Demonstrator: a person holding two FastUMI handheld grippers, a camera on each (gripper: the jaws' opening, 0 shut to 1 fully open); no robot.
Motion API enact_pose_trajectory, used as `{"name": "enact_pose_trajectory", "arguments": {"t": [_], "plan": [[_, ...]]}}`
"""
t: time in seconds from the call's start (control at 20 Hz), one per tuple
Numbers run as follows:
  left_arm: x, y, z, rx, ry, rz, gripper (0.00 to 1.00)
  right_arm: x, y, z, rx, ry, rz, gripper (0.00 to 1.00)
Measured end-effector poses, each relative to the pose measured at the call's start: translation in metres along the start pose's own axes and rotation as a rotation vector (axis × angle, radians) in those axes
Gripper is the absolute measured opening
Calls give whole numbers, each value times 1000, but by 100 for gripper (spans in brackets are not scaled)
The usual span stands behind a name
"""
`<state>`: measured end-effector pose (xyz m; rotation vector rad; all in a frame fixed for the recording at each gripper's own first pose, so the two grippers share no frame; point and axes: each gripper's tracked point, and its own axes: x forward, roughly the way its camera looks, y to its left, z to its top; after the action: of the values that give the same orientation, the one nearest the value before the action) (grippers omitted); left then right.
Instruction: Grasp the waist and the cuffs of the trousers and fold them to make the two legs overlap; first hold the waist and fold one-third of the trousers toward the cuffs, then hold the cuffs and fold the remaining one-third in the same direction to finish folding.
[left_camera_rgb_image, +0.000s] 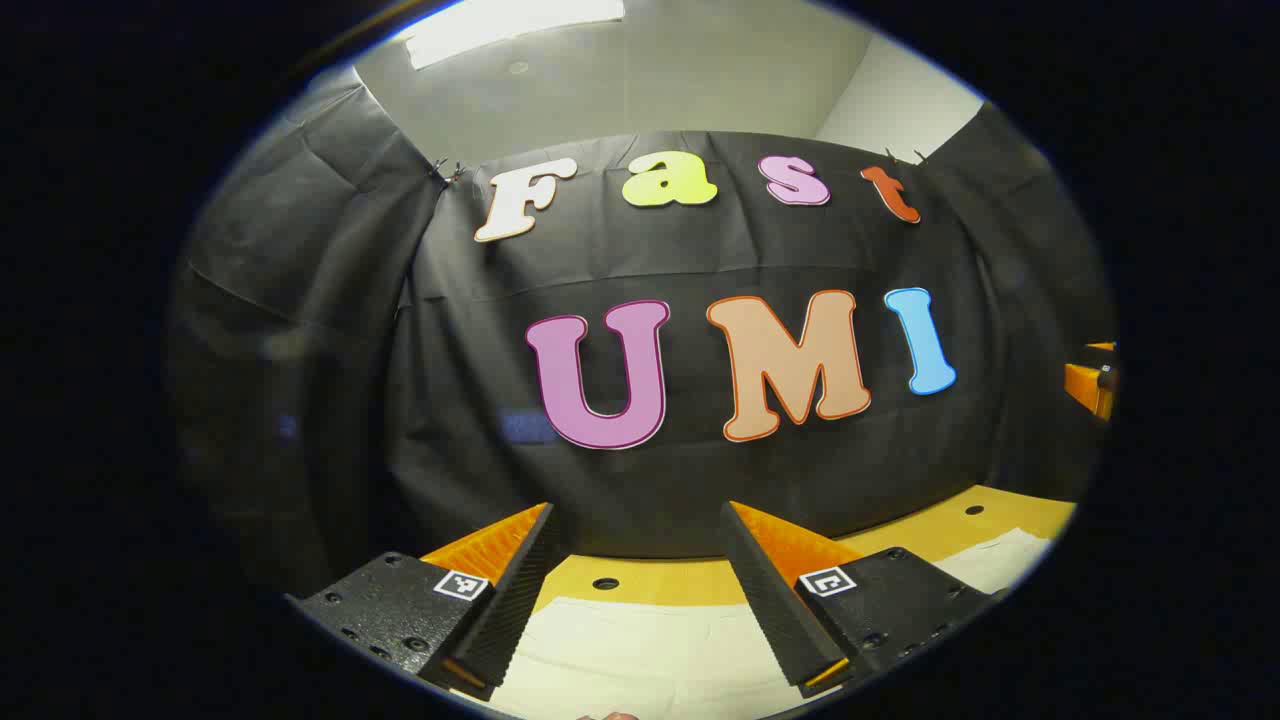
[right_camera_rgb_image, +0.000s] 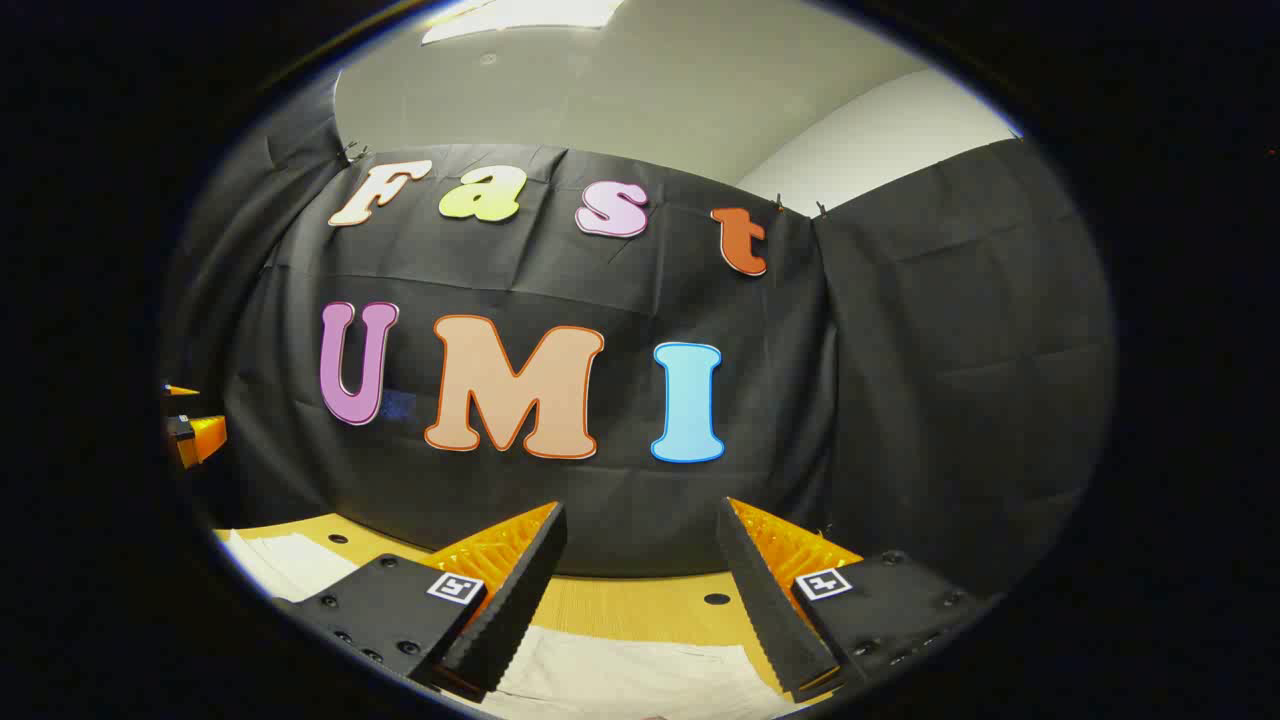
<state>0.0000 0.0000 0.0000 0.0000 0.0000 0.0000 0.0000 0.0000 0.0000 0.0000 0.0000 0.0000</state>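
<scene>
Both claws are up and level here, looking across at the booth wall, not down at the work. The left claw (left_camera_rgb_image: 635, 590) has its fingers spread wide with nothing between them, and the right claw (right_camera_rgb_image: 632, 595) is the same: wide apart, empty. My read is that they hang above the near edge of the surface (left_camera_rgb_image: 690, 580) so each can drop onto its own end of the cloth, one per side.

The trousers (left_camera_rgb_image: 650, 655), pale and flat, lie on the yellow surface right under the left claw, and a further pale stretch runs off to its right. In the right gripper view the trousers (right_camera_rgb_image: 640, 680) sit below the fingers and carry on toward the left. So the long axis looks to run side to side across the surface, along the near edge. Which end is waist and which is cuffs, I can't tell.

Nothing gripped yet; the first fold looks still to come.
</scene>
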Motion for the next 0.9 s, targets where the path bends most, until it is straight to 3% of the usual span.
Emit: {"name": "enact_pose_trajectory", "arguments": {"t": [0.9], "plan": [[-3,10,1,27,-4,5,96,-7,-19,-1,-28,10,-6,97]]}}
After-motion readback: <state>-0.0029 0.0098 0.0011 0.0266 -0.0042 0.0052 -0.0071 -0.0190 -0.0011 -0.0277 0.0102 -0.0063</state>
